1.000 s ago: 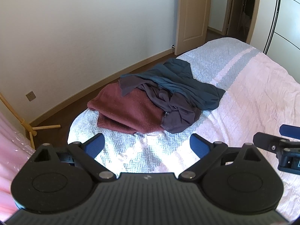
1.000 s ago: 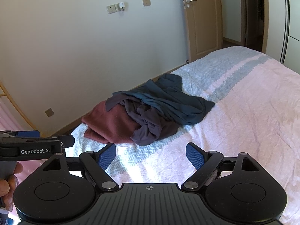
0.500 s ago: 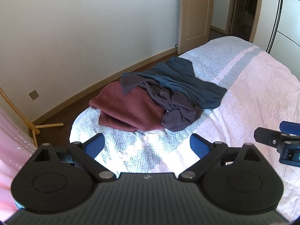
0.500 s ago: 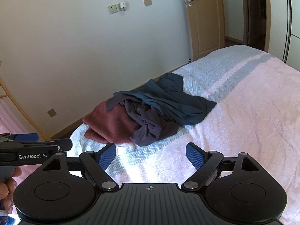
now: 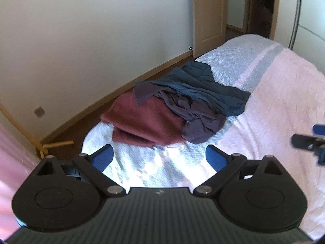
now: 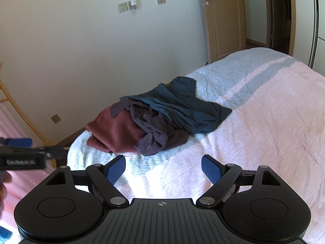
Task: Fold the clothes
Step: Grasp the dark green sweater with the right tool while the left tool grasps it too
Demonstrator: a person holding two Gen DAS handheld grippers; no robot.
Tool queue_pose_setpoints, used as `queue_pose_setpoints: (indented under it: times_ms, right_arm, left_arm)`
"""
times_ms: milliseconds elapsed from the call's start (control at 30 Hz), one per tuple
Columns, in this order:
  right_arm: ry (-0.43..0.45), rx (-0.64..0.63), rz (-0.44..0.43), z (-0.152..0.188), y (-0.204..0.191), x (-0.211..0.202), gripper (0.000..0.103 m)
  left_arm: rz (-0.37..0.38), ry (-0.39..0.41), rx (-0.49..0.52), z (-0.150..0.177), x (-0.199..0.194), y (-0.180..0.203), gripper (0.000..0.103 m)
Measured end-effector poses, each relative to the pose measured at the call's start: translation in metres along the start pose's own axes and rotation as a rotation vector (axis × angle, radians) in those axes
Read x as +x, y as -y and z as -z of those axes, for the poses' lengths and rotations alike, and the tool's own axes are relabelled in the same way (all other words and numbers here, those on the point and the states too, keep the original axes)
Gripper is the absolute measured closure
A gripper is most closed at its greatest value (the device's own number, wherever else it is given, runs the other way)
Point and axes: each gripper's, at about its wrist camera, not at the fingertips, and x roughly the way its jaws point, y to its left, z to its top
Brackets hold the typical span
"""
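Jaws of the left gripper (image 5: 158, 158) stood wide apart with nothing between them, blue pads (image 5: 101, 158) facing inward over the sunlit near edge of the bed (image 5: 284, 105). The right gripper (image 6: 162, 169) hung beside it, its jaws spread just as wide and equally empty, above the pale pink cover.

Beyond both sets of jaws, well apart from the fingertips, lay the pile of clothes (image 5: 176, 107) on the grey herringbone band of the bedspread, close to the bed's left edge. Its long axis ran on a diagonal, from nearer-left to farther-right of the jaws. Nearest and leftmost sat a maroon garment (image 5: 142, 120), thick, fuzzy-looking and roughly folded, its flat edge turned toward the jaws. A dark greyish-purple garment (image 5: 199, 120) lay crumpled against and partly over the maroon one, bunched into knotted folds. Farthest, a dark teal garment (image 5: 203, 87) was draped across the top, one end pointing away toward the door (image 5: 209, 16) and a broad flap spilling to the right onto the bedspread.

Behind the pile rose a plain white wall (image 5: 81, 40).
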Motion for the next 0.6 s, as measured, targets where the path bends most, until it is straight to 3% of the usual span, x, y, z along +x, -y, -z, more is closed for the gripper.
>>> queue_pose_setpoints:
  times_ms: [167, 333, 500, 600]
  right_arm:
    - [0.005, -0.007, 0.039, -0.016, 0.014, 0.023, 0.018]
    - [-0.008, -0.019, 0.091, -0.043, 0.029, 0.069, 0.018]
    - [-0.059, -0.086, 0.141, -0.07, 0.045, 0.147, 0.018]
    - [-0.109, -0.134, 0.14, -0.079, 0.062, 0.201, 0.019]
  left_arm:
    - [0.033, 0.045, 0.169, -0.033, 0.052, -0.013, 0.007]
    - [0.106, 0.065, 0.331, -0.08, 0.141, -0.023, 0.007]
    - [0.222, 0.1, 0.573, -0.116, 0.243, -0.009, 0.009]
    - [0.275, 0.115, 0.715, -0.128, 0.299, 0.006, 0.017]
